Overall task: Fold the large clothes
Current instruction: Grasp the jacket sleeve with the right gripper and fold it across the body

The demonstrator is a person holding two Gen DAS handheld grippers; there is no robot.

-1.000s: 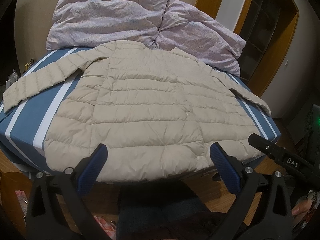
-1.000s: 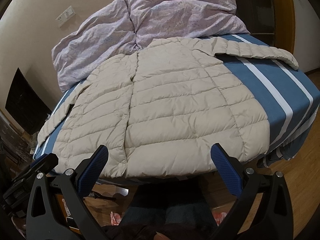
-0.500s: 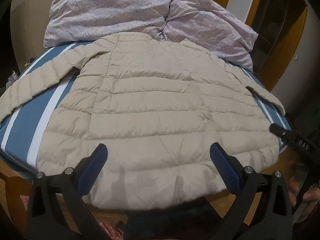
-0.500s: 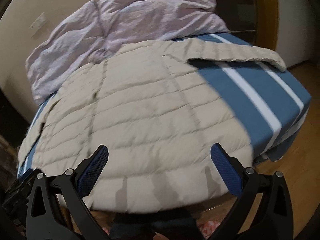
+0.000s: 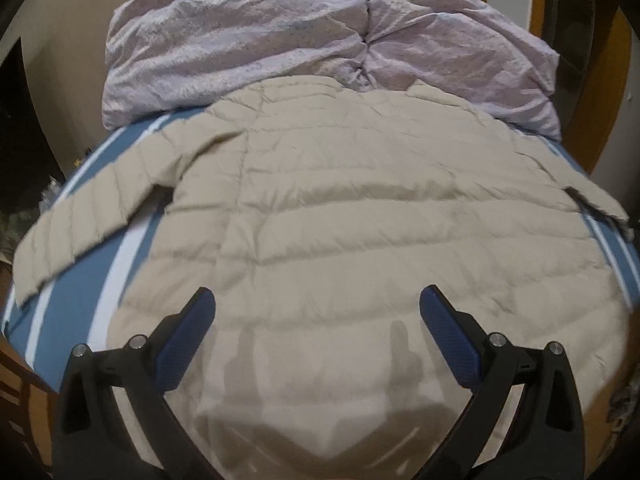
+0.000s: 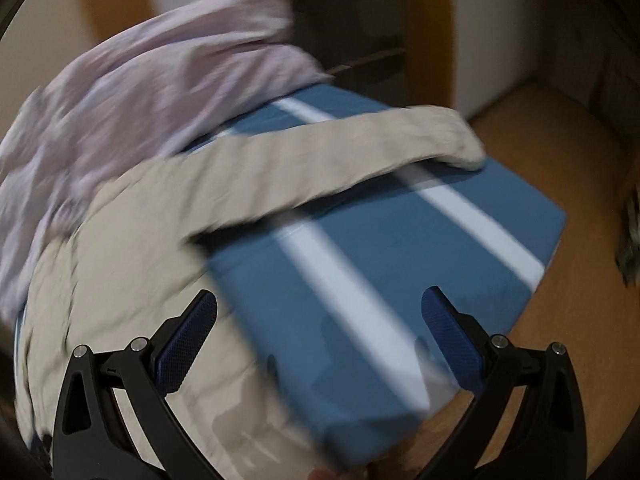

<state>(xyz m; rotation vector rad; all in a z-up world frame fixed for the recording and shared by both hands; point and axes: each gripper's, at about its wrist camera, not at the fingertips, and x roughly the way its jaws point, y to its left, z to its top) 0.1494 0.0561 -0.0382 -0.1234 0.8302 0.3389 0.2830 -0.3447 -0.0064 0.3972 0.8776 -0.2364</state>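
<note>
Jacket, beige quilted puffer, lies spread flat on the bed, which has a blue sheet with white stripes. Collar end sits just against the crumpled lilac duvet piled at the far end; hem reaches the near edge of the bed. In the left wrist view one sleeve angles out to the left across the blue sheet, the other sleeve tip shows at the right edge. Left gripper hovers above the lower body of the jacket, fingers spread wide, nothing between them, its shadow falling on the quilting below. Right wrist view is motion-blurred: right gripper is also spread wide and empty, over the boundary where the jacket side meets bare sheet. The outstretched sleeve runs diagonally across the sheet, cuff near the far bed corner. Duvet at upper left. Wooden floor beside the bed on the right. Cannot tell whether either gripper touches the fabric
</note>
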